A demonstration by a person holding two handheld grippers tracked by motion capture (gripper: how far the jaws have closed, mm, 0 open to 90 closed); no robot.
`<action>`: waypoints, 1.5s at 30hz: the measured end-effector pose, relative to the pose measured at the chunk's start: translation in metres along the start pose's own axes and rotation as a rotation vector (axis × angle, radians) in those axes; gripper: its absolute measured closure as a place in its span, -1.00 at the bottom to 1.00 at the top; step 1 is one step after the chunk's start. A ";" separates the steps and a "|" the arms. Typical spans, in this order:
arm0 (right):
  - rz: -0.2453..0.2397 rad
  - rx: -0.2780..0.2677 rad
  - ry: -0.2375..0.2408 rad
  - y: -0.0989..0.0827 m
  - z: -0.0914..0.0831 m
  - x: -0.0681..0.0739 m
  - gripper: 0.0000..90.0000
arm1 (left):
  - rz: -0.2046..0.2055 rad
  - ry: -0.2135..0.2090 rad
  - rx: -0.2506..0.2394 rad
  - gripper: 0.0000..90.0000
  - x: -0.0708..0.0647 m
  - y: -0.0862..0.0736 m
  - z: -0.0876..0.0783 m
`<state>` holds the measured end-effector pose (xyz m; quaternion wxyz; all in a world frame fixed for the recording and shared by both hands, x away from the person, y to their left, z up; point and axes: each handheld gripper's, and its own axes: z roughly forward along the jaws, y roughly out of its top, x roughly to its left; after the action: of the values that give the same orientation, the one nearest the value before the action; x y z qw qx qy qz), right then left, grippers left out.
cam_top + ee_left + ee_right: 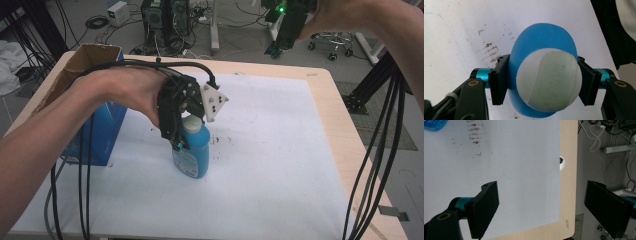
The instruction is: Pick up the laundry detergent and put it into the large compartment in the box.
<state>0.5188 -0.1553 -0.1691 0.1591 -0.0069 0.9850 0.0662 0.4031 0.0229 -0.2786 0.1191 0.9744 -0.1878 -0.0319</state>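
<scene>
Gripping: left gripper has both jaws pressed on the blue bottle, just under its white cap.
Bottle: upright on the white mat, just right of the cardboard box.
Right gripper: jaws wide apart, holding nothing, high and well apart from the bottle.
Progress: grasp looks made; lifting and placing seem left.

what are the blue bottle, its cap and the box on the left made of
The blue bottle looks like smooth, semi-glossy moulded plastic: even colour, soft sheen, a faint seam across its shoulder in the left gripper view. Its white cap seems matte plastic, slightly scuffed. The box appears to be cardboard: raw brown flaps, a printed blue outside. The left gripper is clamped on the bottle.
</scene>
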 end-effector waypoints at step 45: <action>-0.003 -0.002 -0.014 -0.005 -0.007 0.008 -0.74 | -0.580 0.127 0.011 -0.17 -0.002 0.008 -0.147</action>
<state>0.5087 -0.1616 -0.1657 0.1659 -0.0078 0.9838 0.0670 0.4139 0.0489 -0.1344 0.1111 0.9881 0.1063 -0.0025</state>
